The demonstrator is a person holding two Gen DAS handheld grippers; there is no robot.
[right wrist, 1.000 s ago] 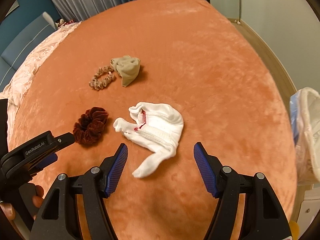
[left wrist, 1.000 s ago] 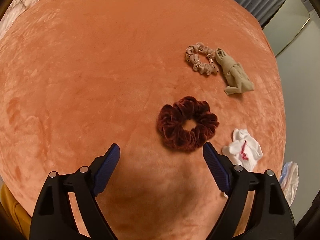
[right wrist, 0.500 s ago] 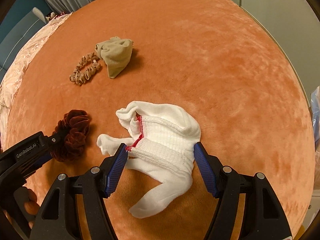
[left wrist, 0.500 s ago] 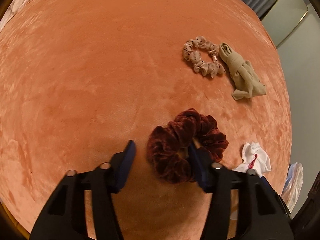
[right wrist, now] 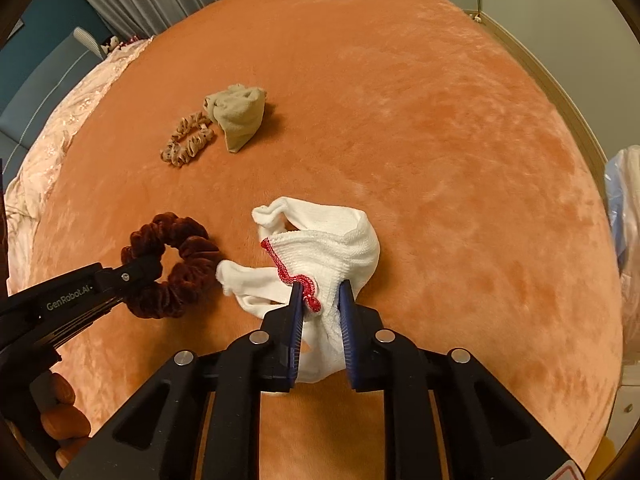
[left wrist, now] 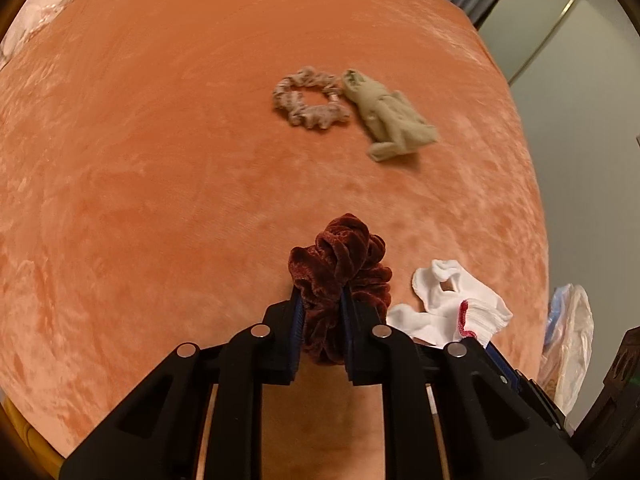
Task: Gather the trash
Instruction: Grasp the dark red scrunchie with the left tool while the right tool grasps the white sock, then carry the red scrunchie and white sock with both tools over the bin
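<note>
Evidently so both pieces lift off the orange bedspread (right wrist: 440,128) together, the left gripper (left wrist: 320,300) is closing on the dark red velvet scrunchie (left wrist: 340,256) while the right gripper (right wrist: 320,292) is closing on the white sock (right wrist: 340,240) beside it.

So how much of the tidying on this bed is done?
Nothing looks bagged yet. Closing now: the left gripper on the dark red scrunchie, the right gripper on the white sock. The beige scrunchie and tan sock remain on the bed; a plastic bag waits beside it.
</note>
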